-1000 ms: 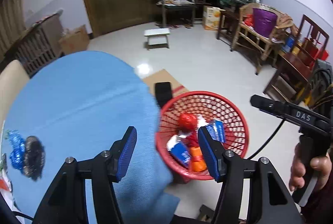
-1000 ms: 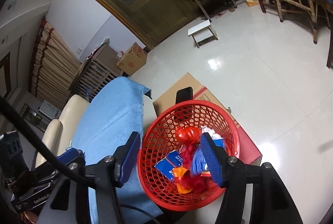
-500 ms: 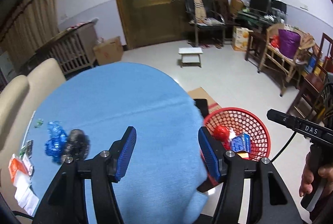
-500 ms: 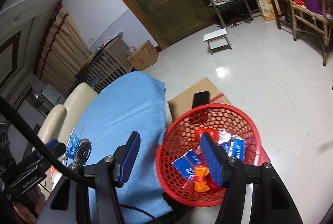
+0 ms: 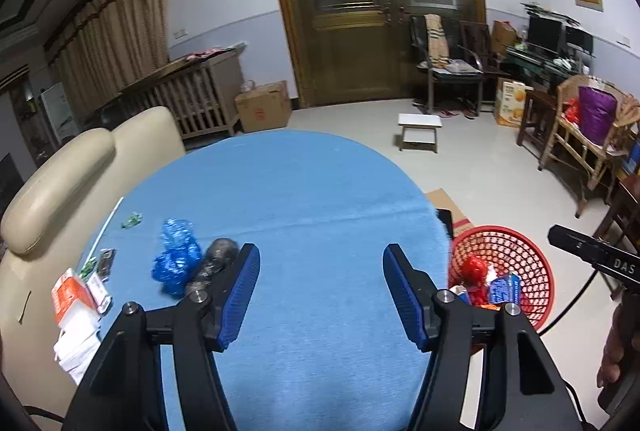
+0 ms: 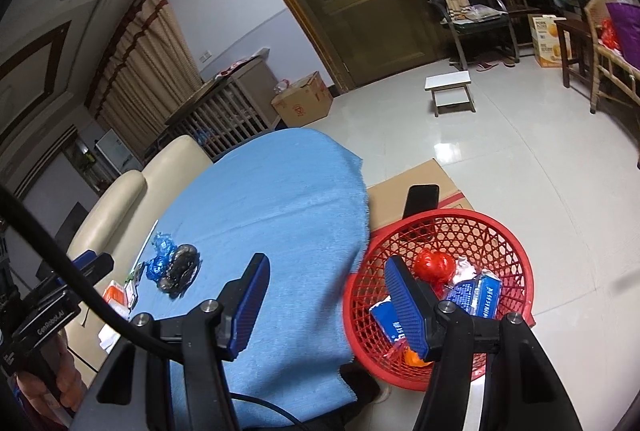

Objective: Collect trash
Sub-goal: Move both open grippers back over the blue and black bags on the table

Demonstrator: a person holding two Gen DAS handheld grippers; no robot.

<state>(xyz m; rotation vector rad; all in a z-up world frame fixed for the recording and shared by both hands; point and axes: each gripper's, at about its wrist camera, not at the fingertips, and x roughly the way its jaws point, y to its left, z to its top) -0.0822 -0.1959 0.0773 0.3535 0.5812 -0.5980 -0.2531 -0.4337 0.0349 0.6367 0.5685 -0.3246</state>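
Left claw [image 5: 321, 289] just opened more, nothing in it - right claw [image 6: 326, 301] open & empty; trash in red basket [image 6: 516, 251].

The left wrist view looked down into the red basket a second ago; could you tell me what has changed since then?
Both grippers, left and right, swung up from the red basket toward the blue tablecloth. The left's empty jaws have just been opening. The blue wrapper and basket trash stayed put.

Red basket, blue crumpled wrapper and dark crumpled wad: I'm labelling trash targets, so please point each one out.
Red basket [image 6: 516, 251]: right wrist view, far inner wall.
Blue crumpled wrapper [image 5: 176, 259]: left wrist view, its middle.
Dark crumpled wad [image 5: 218, 255]: left wrist view, upper part.
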